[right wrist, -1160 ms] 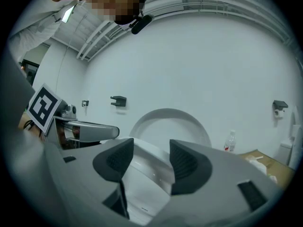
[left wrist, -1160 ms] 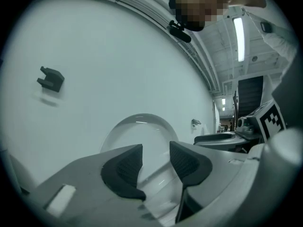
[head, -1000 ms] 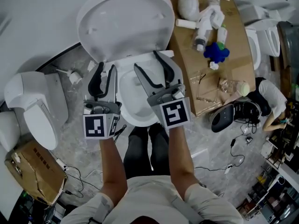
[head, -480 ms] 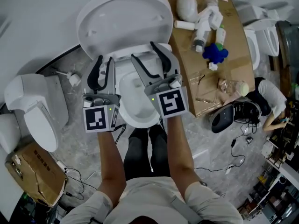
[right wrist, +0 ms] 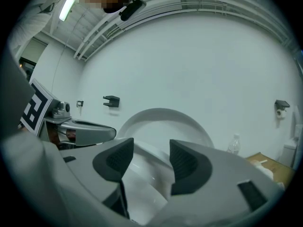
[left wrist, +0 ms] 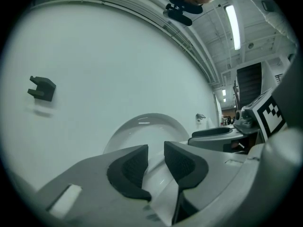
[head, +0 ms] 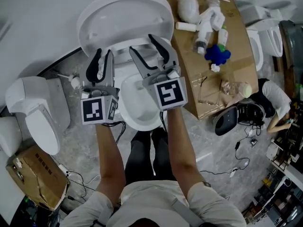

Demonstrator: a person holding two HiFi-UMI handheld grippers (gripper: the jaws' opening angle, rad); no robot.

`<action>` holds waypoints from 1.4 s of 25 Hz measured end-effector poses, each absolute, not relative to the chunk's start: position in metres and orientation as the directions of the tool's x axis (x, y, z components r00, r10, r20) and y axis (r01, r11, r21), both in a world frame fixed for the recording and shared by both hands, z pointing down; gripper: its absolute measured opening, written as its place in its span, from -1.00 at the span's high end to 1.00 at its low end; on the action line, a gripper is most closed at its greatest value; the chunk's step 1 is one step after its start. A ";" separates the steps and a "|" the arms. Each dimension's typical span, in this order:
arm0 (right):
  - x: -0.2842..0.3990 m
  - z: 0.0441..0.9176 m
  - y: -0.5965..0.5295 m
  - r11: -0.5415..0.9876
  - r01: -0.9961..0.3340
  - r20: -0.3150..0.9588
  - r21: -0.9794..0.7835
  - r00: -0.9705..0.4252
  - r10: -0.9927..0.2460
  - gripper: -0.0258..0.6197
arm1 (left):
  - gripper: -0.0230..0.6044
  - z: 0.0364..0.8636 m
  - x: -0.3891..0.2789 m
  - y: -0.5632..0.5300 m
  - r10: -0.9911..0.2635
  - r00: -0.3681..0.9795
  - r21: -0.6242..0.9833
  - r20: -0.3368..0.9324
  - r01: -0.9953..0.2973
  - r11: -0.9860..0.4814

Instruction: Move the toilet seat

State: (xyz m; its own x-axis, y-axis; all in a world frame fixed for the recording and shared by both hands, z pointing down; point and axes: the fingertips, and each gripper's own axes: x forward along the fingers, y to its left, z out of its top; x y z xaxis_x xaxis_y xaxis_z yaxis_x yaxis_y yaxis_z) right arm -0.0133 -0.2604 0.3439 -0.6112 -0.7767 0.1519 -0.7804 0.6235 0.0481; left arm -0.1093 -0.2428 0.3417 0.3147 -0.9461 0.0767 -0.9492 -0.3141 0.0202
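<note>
The white toilet seat and lid (head: 125, 20) stand raised against the wall behind the bowl (head: 137, 110). My left gripper (head: 103, 56) points at the lower left edge of the raised seat. Its jaws have just been closing a little and still stand open by a narrow gap, with nothing between them. My right gripper (head: 143, 44) hovers over the back of the bowl, its jaws open wider and empty. In the left gripper view the seat (left wrist: 147, 126) curves behind the left gripper (left wrist: 156, 150). In the right gripper view the seat (right wrist: 163, 119) rises just beyond the right gripper (right wrist: 151, 148).
A second toilet (head: 35, 110) stands on the left, and a cardboard box (head: 33, 174) sits lower left. To the right, a cardboard sheet (head: 213, 89) holds bottles and a blue object (head: 218, 53). A person (head: 277, 100) crouches far right among cables. More toilets (head: 265, 37) stand upper right.
Both grippers have moved up the head view, closer to the raised seat. The left jaws stand slightly narrower than a second ago.
</note>
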 end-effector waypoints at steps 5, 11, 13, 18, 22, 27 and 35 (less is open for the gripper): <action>-0.016 0.343 -0.271 0.624 -0.780 0.142 0.043 -0.614 -0.777 0.18 | 0.59 0.341 -0.112 -0.253 -0.945 0.318 0.007 0.072 -0.948 -0.319; -0.018 0.343 -0.287 0.627 -0.778 0.117 0.044 -0.619 -0.776 0.17 | 0.59 0.342 -0.113 -0.269 -0.946 0.318 -0.012 0.068 -0.948 -0.319; -0.018 0.343 -0.291 0.628 -0.776 0.114 0.051 -0.620 -0.776 0.18 | 0.58 0.343 -0.113 -0.272 -0.944 0.322 -0.008 0.069 -0.946 -0.324; -0.021 0.345 -0.301 0.632 -0.774 0.112 0.052 -0.624 -0.773 0.18 | 0.58 0.344 -0.117 -0.282 -0.947 0.314 -0.012 0.059 -0.949 -0.316; -0.022 0.345 -0.307 0.633 -0.772 0.100 0.060 -0.626 -0.773 0.17 | 0.58 0.344 -0.119 -0.288 -0.950 0.308 -0.013 0.052 -0.951 -0.309; -0.022 0.347 -0.308 0.636 -0.768 0.098 0.067 -0.630 -0.771 0.16 | 0.56 0.346 -0.120 -0.288 -0.950 0.309 -0.003 0.048 -0.951 -0.310; -0.022 0.347 -0.305 0.637 -0.769 0.121 0.057 -0.628 -0.769 0.16 | 0.50 0.344 -0.122 -0.286 -0.955 0.291 -0.003 0.056 -0.957 -0.291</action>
State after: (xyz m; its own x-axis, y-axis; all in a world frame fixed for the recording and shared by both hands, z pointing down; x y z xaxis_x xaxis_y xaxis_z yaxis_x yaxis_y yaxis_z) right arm -0.0218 -0.3051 0.3469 -0.6283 -0.7685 0.1207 -0.7685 0.6373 0.0569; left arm -0.1219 -0.2863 0.3444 0.2906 -0.9552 0.0559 -0.9567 -0.2912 -0.0025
